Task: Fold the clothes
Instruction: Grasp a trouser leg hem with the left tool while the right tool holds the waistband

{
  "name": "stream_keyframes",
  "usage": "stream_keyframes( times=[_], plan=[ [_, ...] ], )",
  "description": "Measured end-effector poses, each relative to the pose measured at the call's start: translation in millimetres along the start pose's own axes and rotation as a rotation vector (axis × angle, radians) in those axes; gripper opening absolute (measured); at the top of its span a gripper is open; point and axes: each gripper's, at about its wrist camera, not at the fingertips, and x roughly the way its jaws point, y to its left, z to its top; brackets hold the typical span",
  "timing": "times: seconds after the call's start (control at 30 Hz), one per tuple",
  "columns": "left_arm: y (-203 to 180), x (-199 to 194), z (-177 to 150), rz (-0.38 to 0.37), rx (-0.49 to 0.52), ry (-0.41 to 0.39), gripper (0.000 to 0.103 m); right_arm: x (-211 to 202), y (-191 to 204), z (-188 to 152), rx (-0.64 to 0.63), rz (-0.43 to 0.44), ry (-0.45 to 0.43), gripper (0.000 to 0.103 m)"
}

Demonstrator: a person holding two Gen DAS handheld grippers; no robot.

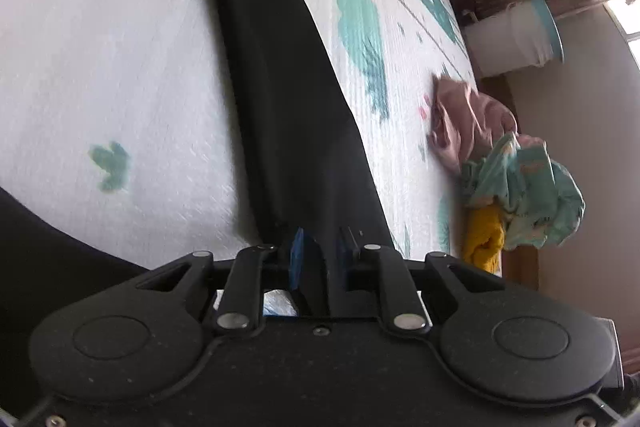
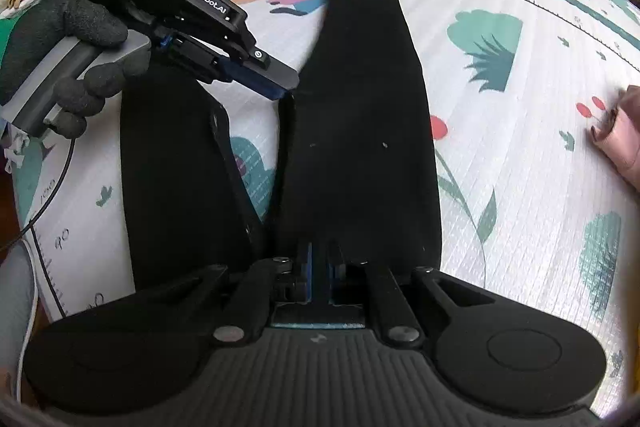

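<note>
We see a black cloth garment (image 2: 360, 115), matt and soft-looking, on a printed play mat (image 2: 520, 187) whose pale surface has fine ribbed lines. The black gripper bodies look like matt plastic with small shiny metal pins (image 2: 402, 334). The hand (image 2: 80, 67) wears a grey knitted glove, rough in texture. A crumpled pink cloth (image 1: 468, 119) looks soft.

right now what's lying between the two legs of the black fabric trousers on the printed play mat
Only bare printed play mat shows in the gap between the legs of the black trousers, seen in the right wrist view; the left gripper reaches in at the gap's far end.
</note>
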Motion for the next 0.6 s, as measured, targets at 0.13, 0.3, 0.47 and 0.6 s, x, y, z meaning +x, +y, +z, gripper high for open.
stream_keyframes(
  times=[0.13,0.3,0.47,0.6],
  plan=[
    [0.0,12.2,-3.7,0.002,-0.041,-0.009,0.014,2.3,-2.2,-6.0,-0.005,0.005,0.010,0.011],
    [-7.8,4.2,-10.0,0.037,0.046,-0.108,0.000,4.1,-6.2,-12.2,-0.021,0.002,0.029,0.011],
    [4.0,12.7,-19.4,0.108,0.097,-0.084,0.001,6.8,-8.1,-15.7,-0.065,0.000,0.066,0.011],
    [-3.0,11.3,-18.0,0.117,0.165,-0.105,0.001,3.5,-6.9,-9.3,-0.094,0.023,0.088,0.012]
  ],
)
